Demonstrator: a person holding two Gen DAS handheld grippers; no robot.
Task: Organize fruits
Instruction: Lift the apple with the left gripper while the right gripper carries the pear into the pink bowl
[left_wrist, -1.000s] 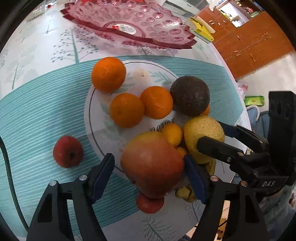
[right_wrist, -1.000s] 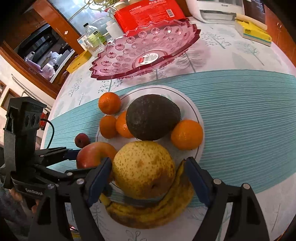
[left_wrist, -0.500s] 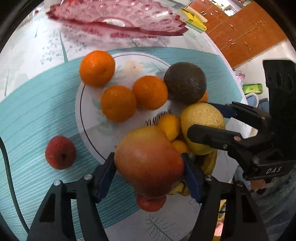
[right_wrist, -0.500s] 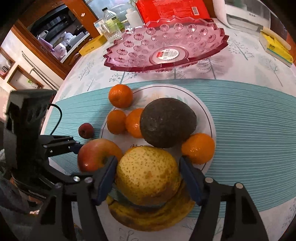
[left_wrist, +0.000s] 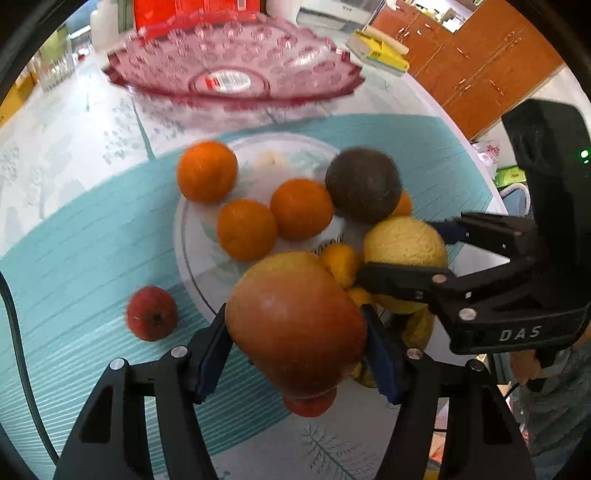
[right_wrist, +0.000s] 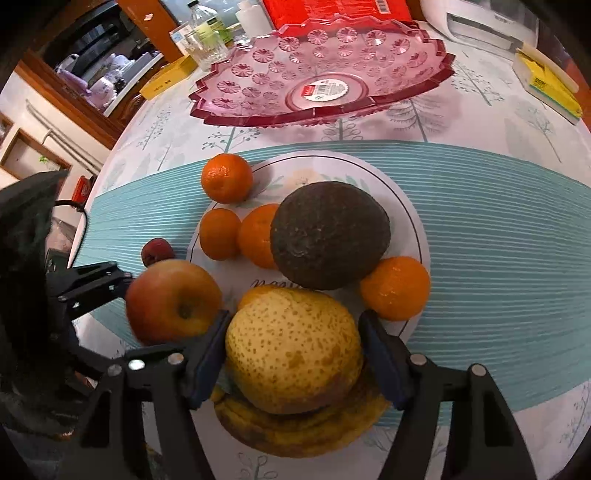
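Observation:
My left gripper (left_wrist: 295, 347) is shut on a red-yellow apple (left_wrist: 295, 321) and holds it above the near edge of the white plate (left_wrist: 192, 251). My right gripper (right_wrist: 293, 354) is shut on a speckled yellow pear (right_wrist: 293, 350), lifted over a banana (right_wrist: 295, 432). Each gripper also shows in the other view: the right one (left_wrist: 410, 258) with the pear (left_wrist: 406, 243), the left one (right_wrist: 122, 284) with the apple (right_wrist: 173, 301). On the plate (right_wrist: 410, 218) lie several oranges (right_wrist: 227, 178) and a dark avocado (right_wrist: 328, 234). The pink glass dish (right_wrist: 325, 66) stands empty behind.
A small red fruit (left_wrist: 151, 313) lies on the teal mat (right_wrist: 498, 229) left of the plate. Another red fruit (left_wrist: 308, 404) sits under the apple. Bottles, a red box (right_wrist: 332, 11) and a yellow sponge pack (right_wrist: 546, 83) line the table's far side.
Both grippers closed on their fruits, left on the apple and right on the pear, and lifted them slightly. Both views have shifted towards the pink dish.

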